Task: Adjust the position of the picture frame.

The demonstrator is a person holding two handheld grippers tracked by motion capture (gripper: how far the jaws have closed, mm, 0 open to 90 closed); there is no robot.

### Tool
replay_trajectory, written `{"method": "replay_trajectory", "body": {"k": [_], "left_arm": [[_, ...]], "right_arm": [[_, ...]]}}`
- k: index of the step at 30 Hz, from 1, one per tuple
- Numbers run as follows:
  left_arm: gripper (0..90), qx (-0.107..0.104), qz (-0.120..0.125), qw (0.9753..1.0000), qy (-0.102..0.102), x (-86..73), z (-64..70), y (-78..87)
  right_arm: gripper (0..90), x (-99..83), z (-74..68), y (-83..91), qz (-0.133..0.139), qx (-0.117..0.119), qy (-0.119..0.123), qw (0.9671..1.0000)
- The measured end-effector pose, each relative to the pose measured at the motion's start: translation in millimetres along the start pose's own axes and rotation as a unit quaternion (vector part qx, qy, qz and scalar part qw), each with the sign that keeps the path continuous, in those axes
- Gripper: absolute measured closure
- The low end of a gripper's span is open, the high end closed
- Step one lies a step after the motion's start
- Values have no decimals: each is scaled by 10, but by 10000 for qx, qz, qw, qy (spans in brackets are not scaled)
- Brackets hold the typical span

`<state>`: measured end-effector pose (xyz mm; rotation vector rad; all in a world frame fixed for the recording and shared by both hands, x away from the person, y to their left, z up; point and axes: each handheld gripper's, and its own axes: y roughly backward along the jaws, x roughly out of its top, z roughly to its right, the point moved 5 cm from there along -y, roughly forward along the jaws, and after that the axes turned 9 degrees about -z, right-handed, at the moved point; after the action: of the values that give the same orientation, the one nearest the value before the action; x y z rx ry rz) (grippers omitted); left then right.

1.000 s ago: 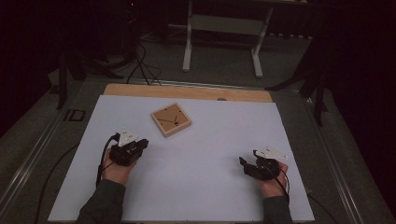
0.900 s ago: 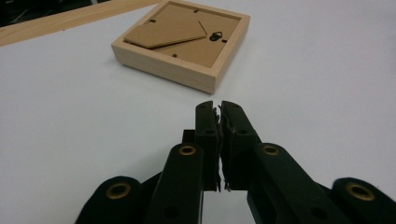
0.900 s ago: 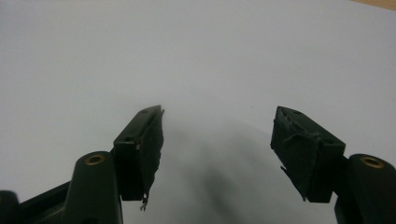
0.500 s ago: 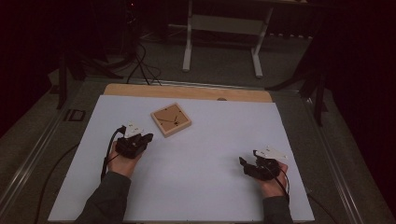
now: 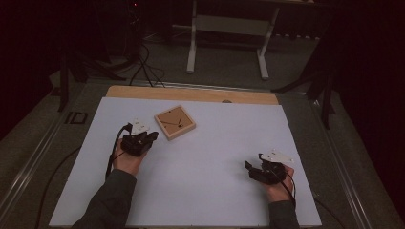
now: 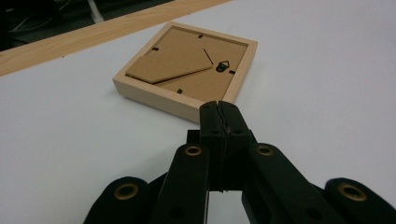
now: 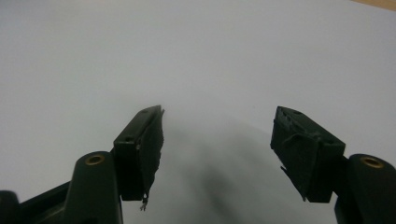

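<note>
High view – frame: a small wooden picture frame lies back-side up on the white worktop, toward the far left part of the sheet and turned at an angle to its edges.
High view – left gripper: the left gripper sits just beside the frame's near-left corner, pointing at it; from here I cannot tell how its jaws stand.
High view – right gripper: the right gripper rests well apart from the frame, on the near right of the worktop.
High view – writing: a dark mark on the floor left of the worktop is too blurred to read.
Left gripper view – frame: the frame lies just ahead of the tips, showing its cardboard backing, a folded easel stand, small black tabs and a black hanger.
Left gripper view – jaws: pressed together with nothing between them, not touching the frame.
Left gripper view – step: this looks like the approach to the frame, before any grasp.
Left gripper view – next move: it probably calls for parting the jaws and taking the near wooden edge, or pushing a tab with the closed tips.
Left gripper view – labels: no brand or text on the backing.
Right gripper view – jaws: spread wide over bare worktop, holding nothing.
Right gripper view – writing: none.
</note>
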<state>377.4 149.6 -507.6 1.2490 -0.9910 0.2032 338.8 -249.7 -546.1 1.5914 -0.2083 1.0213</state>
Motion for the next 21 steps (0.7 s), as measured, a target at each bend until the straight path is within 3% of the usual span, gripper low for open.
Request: {"method": "replay_trajectory", "body": {"k": [21], "left_arm": [[896,9,-192,9994,-271,112,61,-320]], "right_arm": [[336,5,4,8,42,4,0,10000]]}}
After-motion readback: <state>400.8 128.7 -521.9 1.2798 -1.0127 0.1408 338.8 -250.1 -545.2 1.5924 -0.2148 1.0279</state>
